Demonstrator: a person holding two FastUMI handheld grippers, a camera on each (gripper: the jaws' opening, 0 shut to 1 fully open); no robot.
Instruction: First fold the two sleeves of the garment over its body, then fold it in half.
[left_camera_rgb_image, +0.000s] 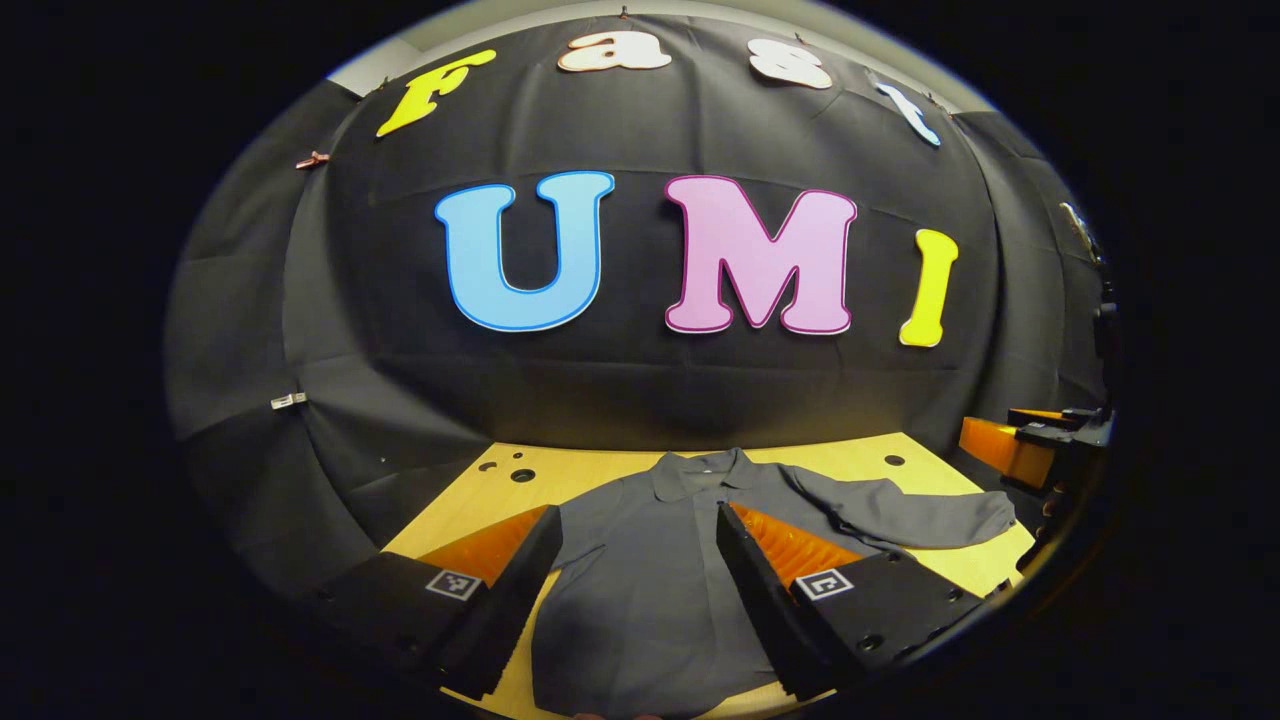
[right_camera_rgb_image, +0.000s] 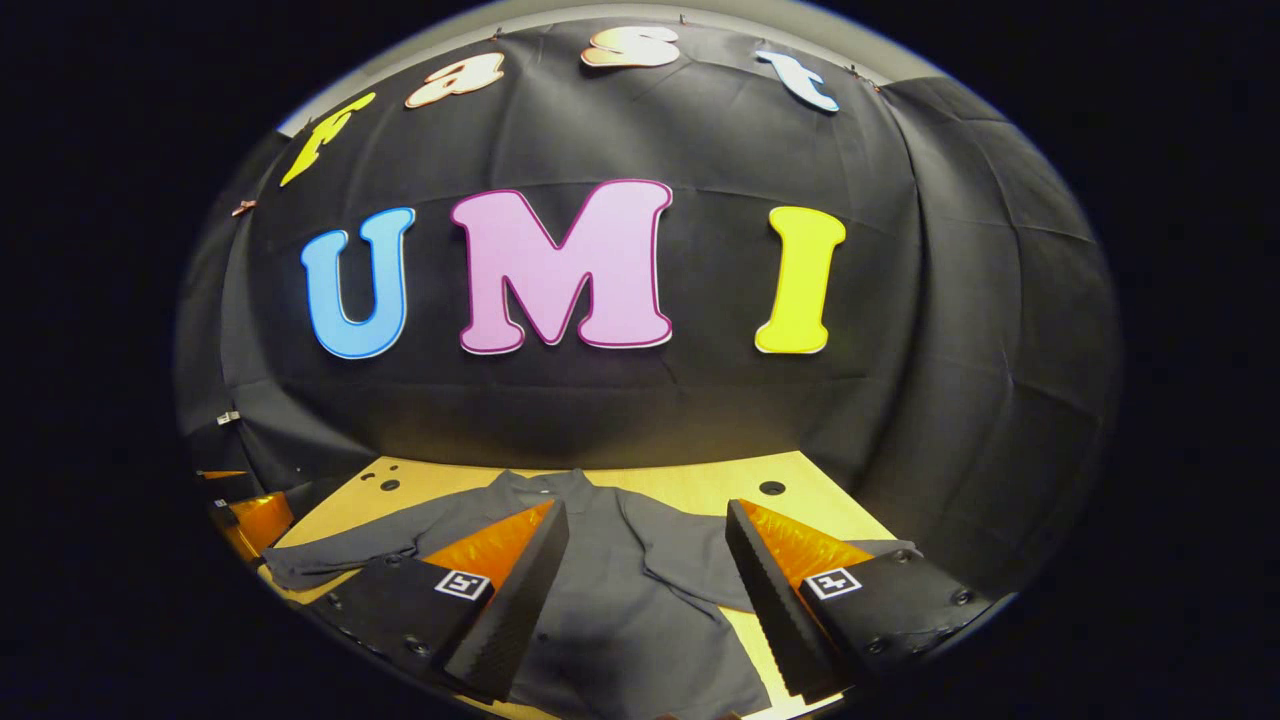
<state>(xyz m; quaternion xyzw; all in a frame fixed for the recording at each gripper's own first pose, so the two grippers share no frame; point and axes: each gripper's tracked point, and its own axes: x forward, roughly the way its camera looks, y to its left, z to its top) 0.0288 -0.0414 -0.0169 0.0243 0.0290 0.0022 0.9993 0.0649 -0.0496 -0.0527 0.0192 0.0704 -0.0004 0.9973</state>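
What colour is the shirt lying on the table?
Plain dark grey shirt, no pattern; the left gripper view shows it best.

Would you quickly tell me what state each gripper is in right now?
Left gripper: open, holding nothing, above the grey shirt.
Right gripper: open, holding nothing, above the same shirt.

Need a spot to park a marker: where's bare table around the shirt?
Bare wooden table shows as a strip between the shirt's collar and the black cloth wall, with holes in it. Another patch lies beyond the spread sleeve. The middle is crowded: the grey shirt covers it, both open grippers above.
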